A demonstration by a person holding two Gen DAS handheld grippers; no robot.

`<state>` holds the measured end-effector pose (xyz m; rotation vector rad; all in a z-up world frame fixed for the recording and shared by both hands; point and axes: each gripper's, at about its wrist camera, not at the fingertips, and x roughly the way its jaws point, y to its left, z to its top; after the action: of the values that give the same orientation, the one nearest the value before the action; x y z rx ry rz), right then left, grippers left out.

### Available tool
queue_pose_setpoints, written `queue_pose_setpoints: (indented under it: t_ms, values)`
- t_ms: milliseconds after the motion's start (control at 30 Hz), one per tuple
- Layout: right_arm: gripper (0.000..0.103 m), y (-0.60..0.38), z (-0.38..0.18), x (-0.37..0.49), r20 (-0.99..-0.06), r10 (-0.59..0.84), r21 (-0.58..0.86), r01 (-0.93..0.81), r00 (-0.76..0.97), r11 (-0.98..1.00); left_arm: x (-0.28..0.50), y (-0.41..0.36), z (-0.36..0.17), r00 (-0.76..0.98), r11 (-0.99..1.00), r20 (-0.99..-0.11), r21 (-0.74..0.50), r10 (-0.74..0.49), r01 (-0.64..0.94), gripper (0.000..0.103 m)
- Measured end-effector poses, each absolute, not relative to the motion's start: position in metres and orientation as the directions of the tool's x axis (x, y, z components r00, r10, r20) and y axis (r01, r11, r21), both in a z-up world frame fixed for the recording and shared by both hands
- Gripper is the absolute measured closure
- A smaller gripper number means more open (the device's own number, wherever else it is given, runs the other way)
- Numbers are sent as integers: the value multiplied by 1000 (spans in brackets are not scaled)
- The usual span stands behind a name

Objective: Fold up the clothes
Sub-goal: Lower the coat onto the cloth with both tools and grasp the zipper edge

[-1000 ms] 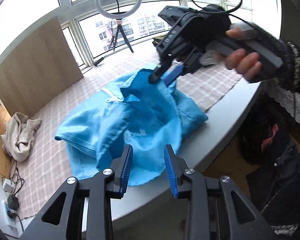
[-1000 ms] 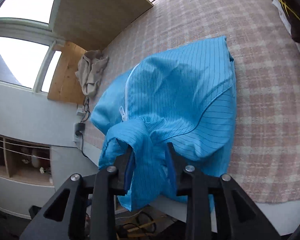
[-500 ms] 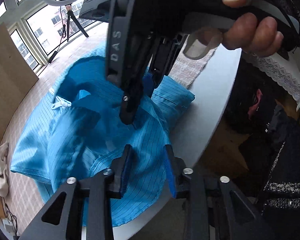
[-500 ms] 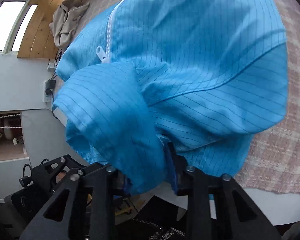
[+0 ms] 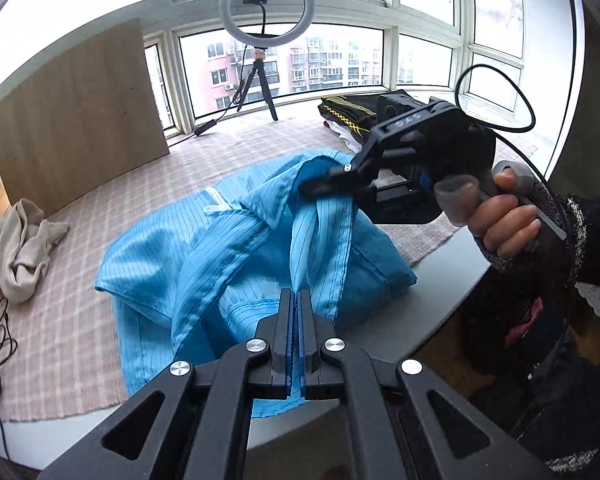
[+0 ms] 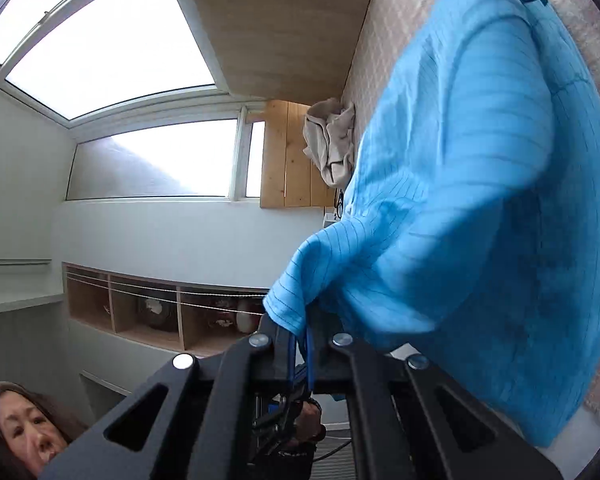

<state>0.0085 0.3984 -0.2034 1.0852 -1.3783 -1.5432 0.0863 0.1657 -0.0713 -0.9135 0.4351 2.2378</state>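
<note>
A bright blue pinstriped garment (image 5: 228, 256) with a white zipper lies bunched on a pink checked cloth at the table's near edge. My left gripper (image 5: 296, 304) is shut on a hanging strip of the garment's edge. My right gripper (image 5: 320, 180) shows in the left wrist view to the upper right, shut on another raised part of the same garment. In the right wrist view the right gripper (image 6: 300, 344) pinches a blue hem and the garment (image 6: 480, 208) drapes away to the right.
A crumpled beige cloth (image 5: 20, 244) lies at the table's left. A dark folded pile (image 5: 348, 116) sits at the back right. A ring light on a tripod (image 5: 266, 40) stands by the windows. A wooden board (image 5: 76, 120) leans at the back left.
My left gripper has closed on the garment's edge. My right gripper has lifted its part of the garment up and away to the right, and tilted sharply.
</note>
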Motion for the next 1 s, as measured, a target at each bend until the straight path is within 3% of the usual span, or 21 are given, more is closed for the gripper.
queue_pose_setpoints:
  t_ms: [100,133,167,233,300,433,500,600,667,733,833,1000]
  values:
    - [92,396,-196,2,-493,-839,865,-22,-231,-502,91,169,-90,-501,-703,-745,60,441,-708,102]
    - [90,390,-183,2,-582,-778,797,24,-237,-603,92,170,-95,-493,-697,-752,63,438,-714,102]
    - [88,384,-169,2,-659,-709,717,73,-251,-693,93,172,-97,-492,-693,-753,68,436,-718,102]
    - [67,372,-140,2,-785,-545,521,163,-294,-838,93,175,-99,-497,-689,-754,83,429,-720,102]
    - [64,353,-116,-1,-821,-474,407,255,-319,-877,92,177,-101,-498,-685,-757,93,423,-723,102]
    - [64,323,-97,-13,-860,-367,229,377,-354,-898,95,181,-103,-497,-672,-761,110,417,-732,102]
    - [64,321,-104,-24,-869,-380,250,383,-316,-889,95,180,-104,-499,-670,-762,117,413,-733,102]
    - [102,330,-124,-39,-868,-447,367,326,-219,-871,94,177,-109,-505,-674,-766,131,397,-727,102]
    - [102,348,-139,-45,-847,-506,459,255,-164,-851,95,175,-116,-521,-677,-770,161,368,-718,102]
    - [102,379,-158,-40,-705,-689,680,114,-167,-724,94,171,-122,-511,-693,-780,142,362,-707,102]
    - [102,426,-186,-31,-413,-880,911,-92,-236,-403,91,165,-123,-481,-719,-793,79,375,-691,100]
    - [102,413,-189,-16,-498,-846,864,-28,-191,-503,76,164,-84,-447,-704,-772,-2,452,-710,88]
